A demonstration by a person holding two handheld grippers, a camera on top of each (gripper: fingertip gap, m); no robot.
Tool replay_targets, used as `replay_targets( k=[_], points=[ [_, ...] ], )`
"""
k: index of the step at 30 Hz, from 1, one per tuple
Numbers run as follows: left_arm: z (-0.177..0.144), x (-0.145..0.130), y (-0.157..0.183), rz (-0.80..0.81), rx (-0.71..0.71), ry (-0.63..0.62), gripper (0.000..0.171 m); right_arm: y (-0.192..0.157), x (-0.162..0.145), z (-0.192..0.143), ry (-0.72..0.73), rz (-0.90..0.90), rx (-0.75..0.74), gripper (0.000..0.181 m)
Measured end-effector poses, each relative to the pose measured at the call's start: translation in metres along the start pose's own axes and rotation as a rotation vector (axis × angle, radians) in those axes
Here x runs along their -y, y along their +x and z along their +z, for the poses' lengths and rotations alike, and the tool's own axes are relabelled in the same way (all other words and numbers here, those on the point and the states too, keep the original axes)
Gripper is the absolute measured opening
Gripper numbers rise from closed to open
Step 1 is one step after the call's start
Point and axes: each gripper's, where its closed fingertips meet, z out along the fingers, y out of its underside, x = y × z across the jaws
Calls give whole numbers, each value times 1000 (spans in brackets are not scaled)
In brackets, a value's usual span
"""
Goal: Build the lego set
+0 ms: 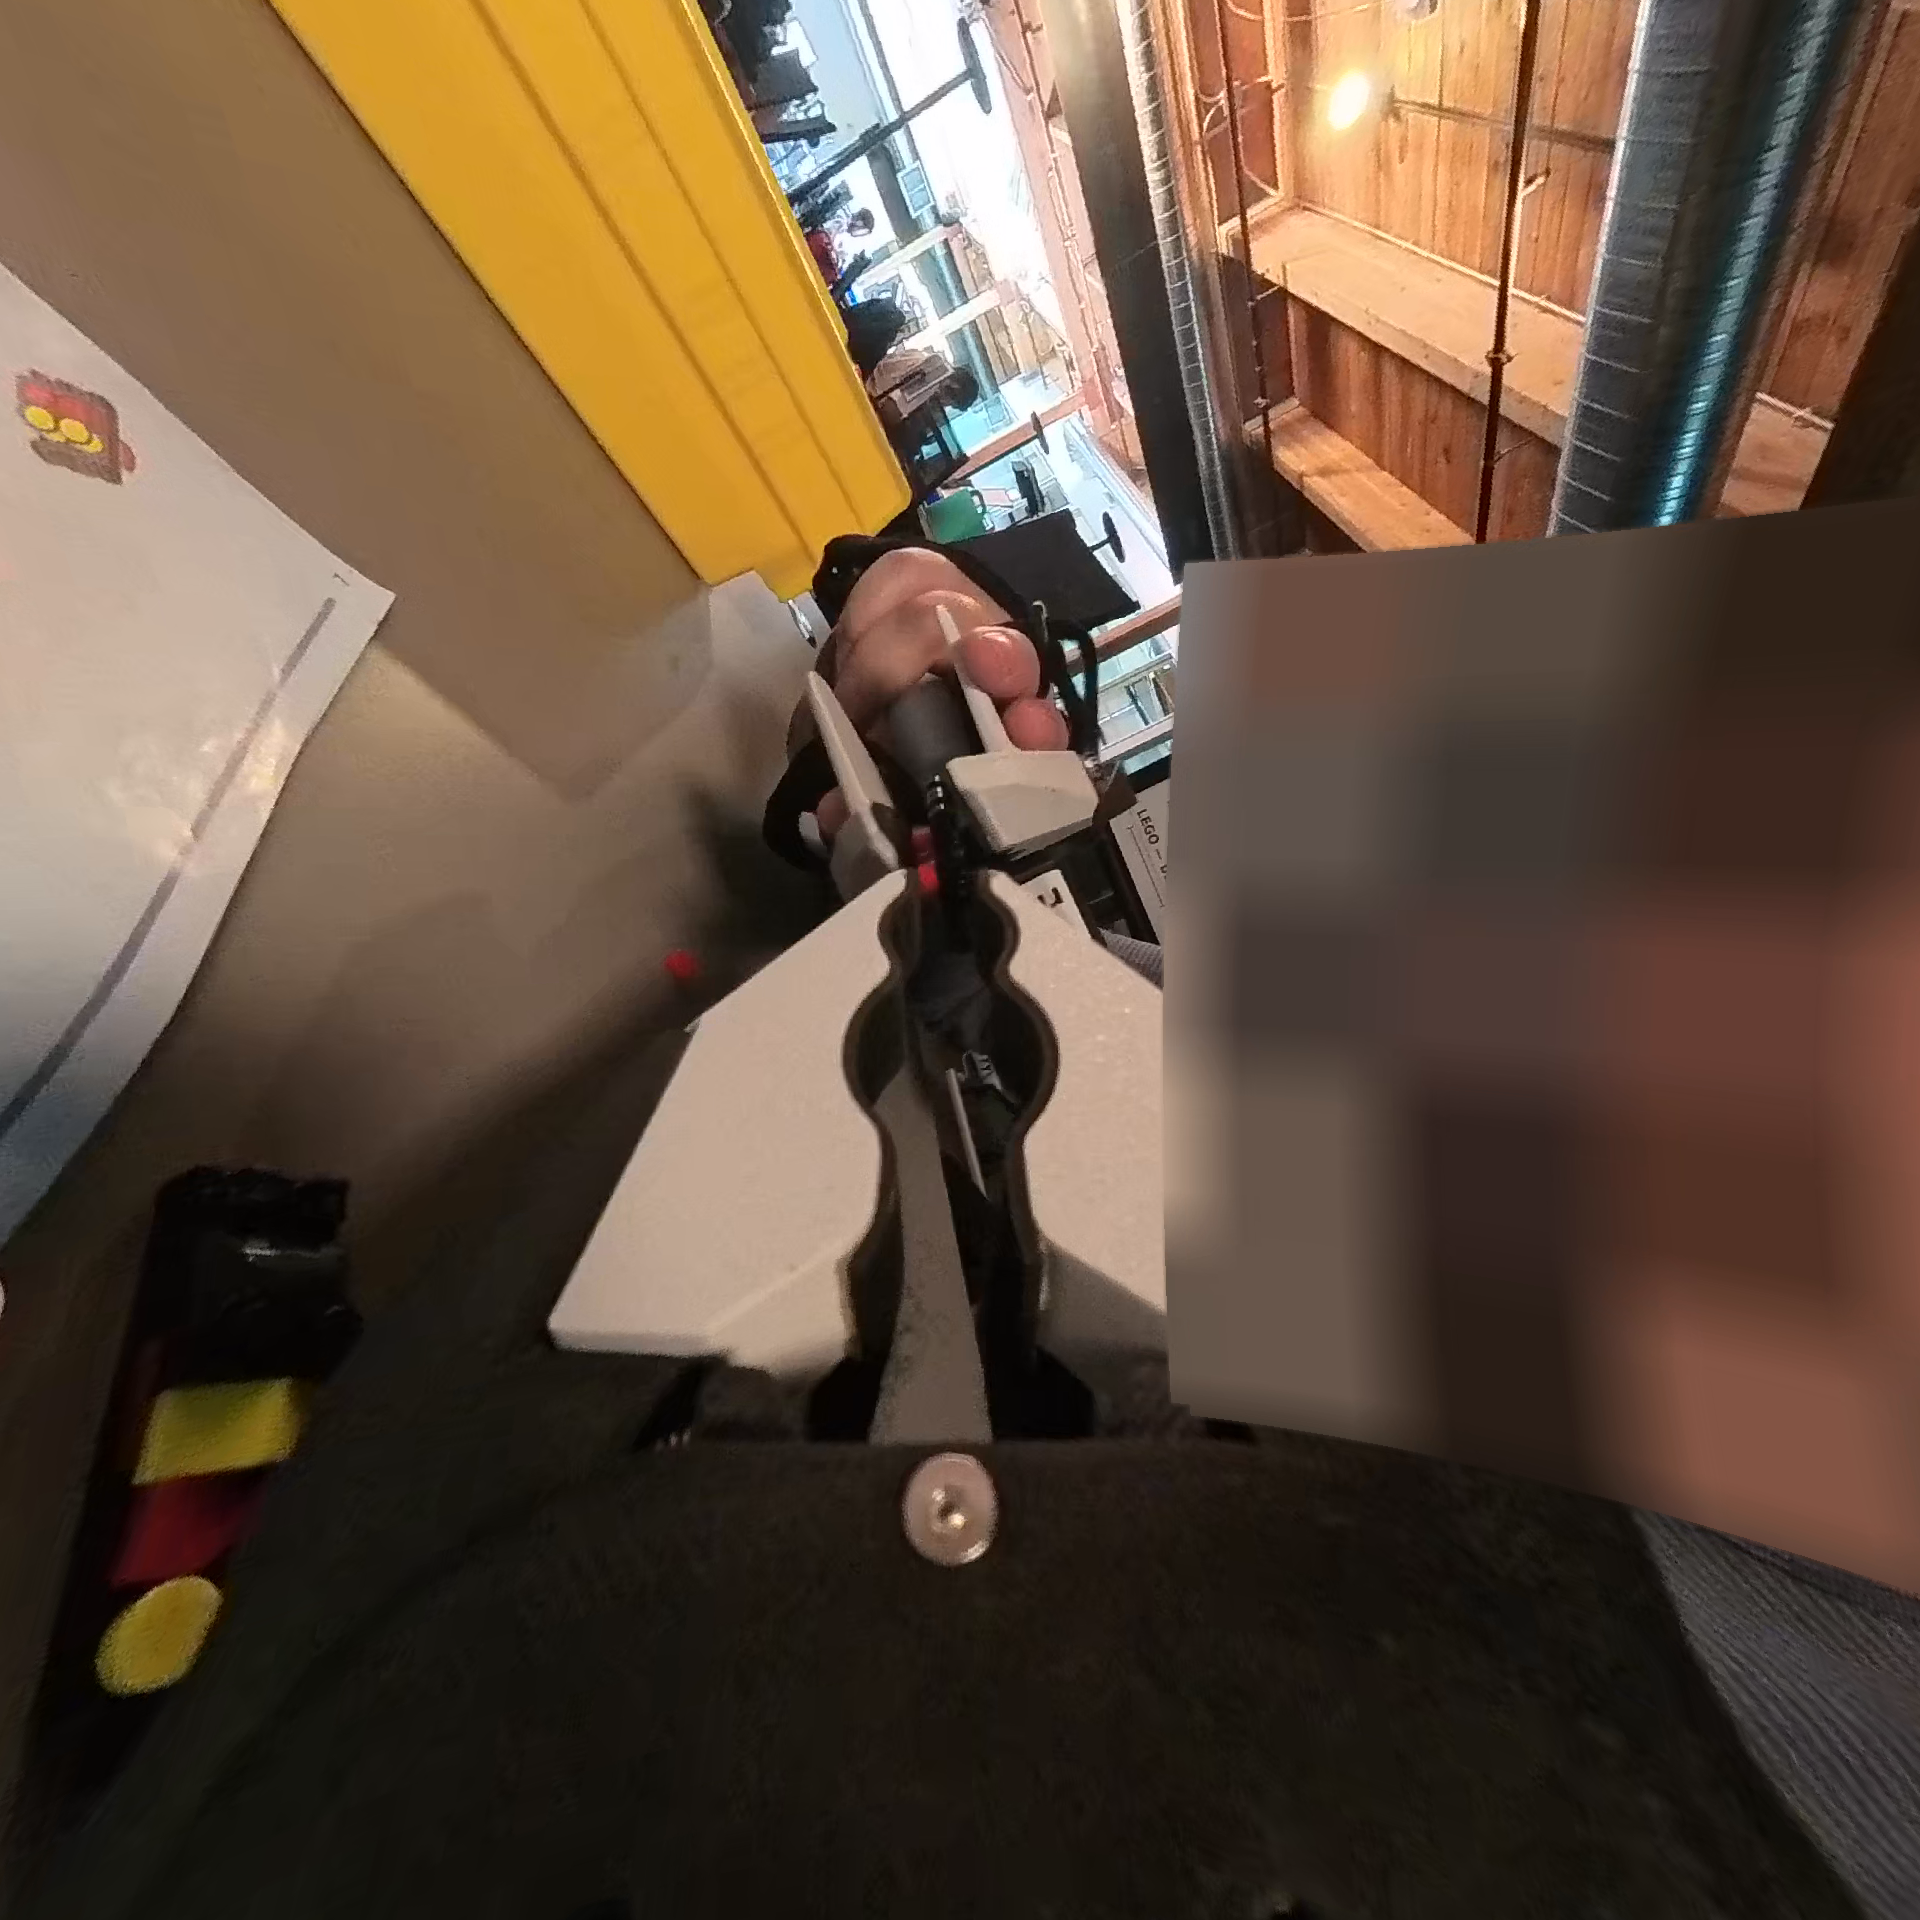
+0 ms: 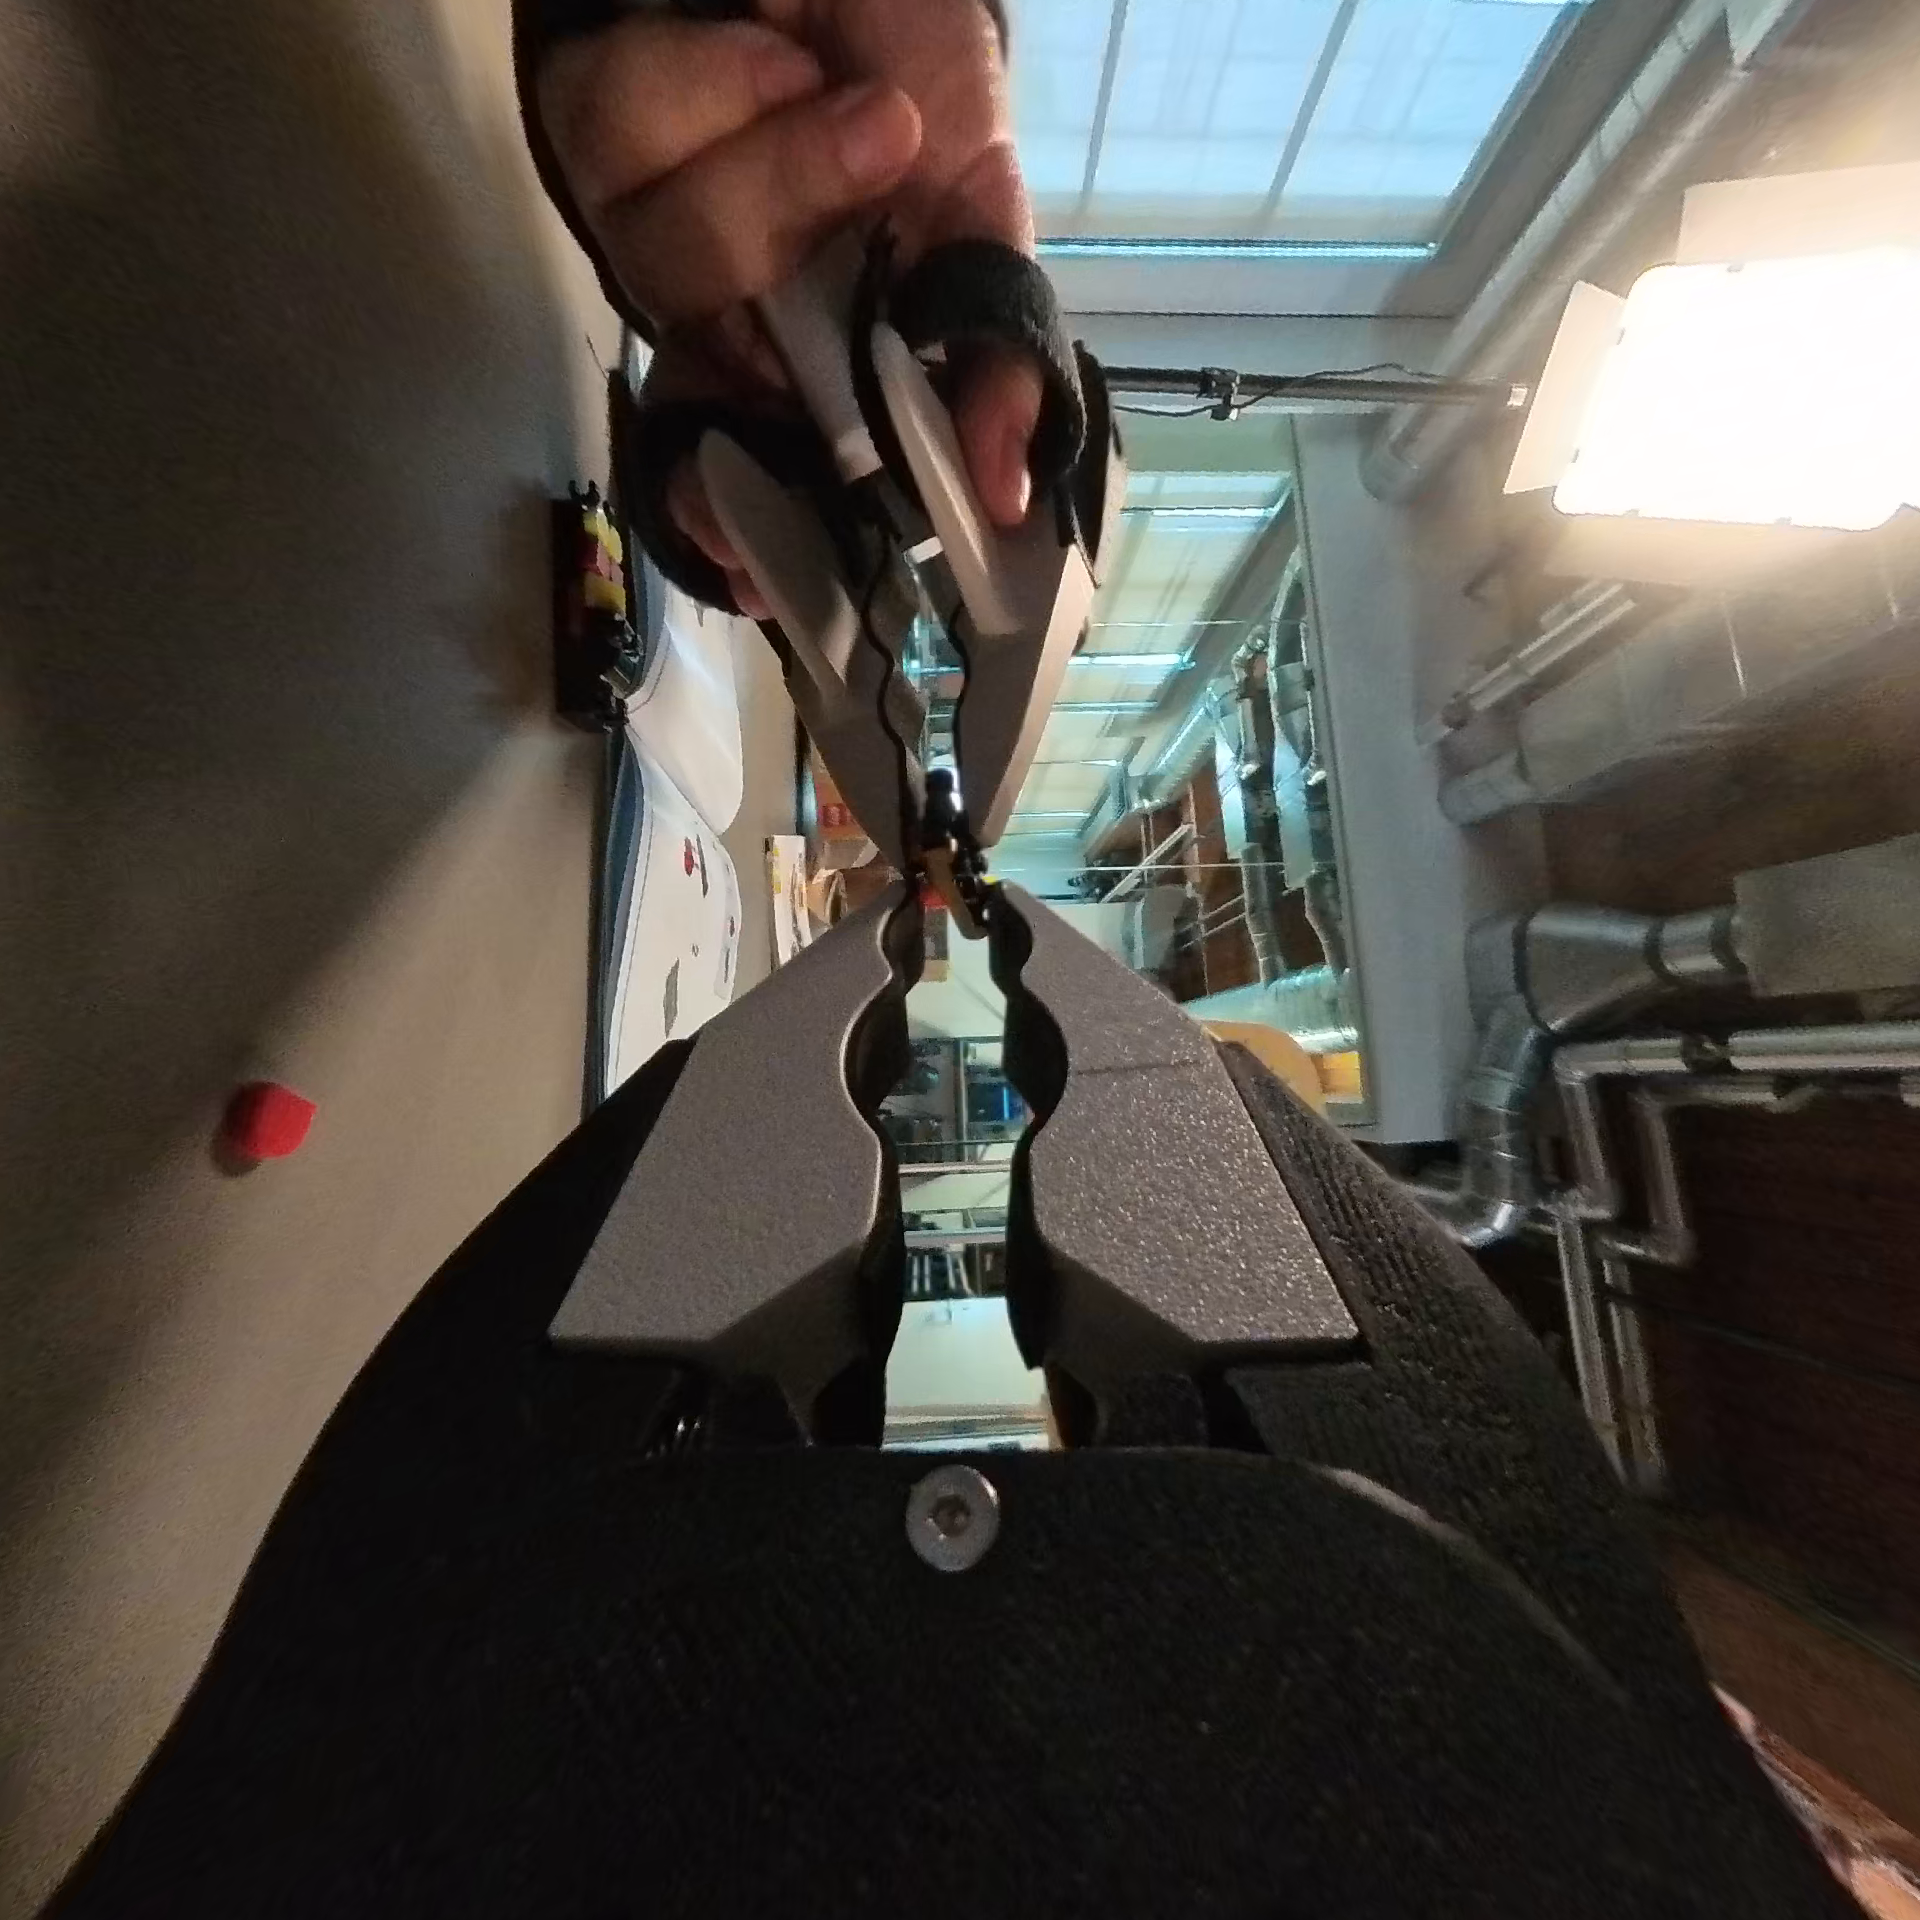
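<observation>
Above a beige counter (image 2: 260, 727) with a loose red brick (image 2: 265, 1120), left tongs (image 1: 940, 883) and right tongs (image 2: 951, 899) pinch one small lego assembly (image 2: 945, 868) tip to tip, near a printed instruction sheet (image 1: 156, 675).

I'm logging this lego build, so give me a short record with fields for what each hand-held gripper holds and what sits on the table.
left hand-held gripper: shut on small lego assembly, tip to tip with the other
right hand-held gripper: shut on the same assembly
loose piece: red brick alone on table
partial build: black, yellow and red model on table
paper: instruction sheet beside model
background: yellow bin
</observation>
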Motion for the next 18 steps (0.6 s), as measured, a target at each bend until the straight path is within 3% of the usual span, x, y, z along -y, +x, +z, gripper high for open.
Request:
replay_targets(
  k=[4,7,10,12,14,16,18],
  points=[
    [-1,2,1,67,8,20,21,2,-3,-1,-3,58,10,5],
    [-3,5,-4,265,123,16,42,1,-4,-1,-1,122,34,5],
    [-15,14,-18,787,400,-20,55,-2,-6,-1,5,195,73,6],
    [-22,16,-21,1271,603,-90,53,-5,-5,-1,15,245,103,6],
    [-20,7,-17,1701,709,-148,45,-7,-3,-1,24,274,127,6],
    [-14,-4,-13,1983,757,-156,37,-11,-1,-1,28,273,147,6],
    [-10,-8,-16,2124,812,-188,35,-14,1,-1,32,252,158,6]
  ],
)
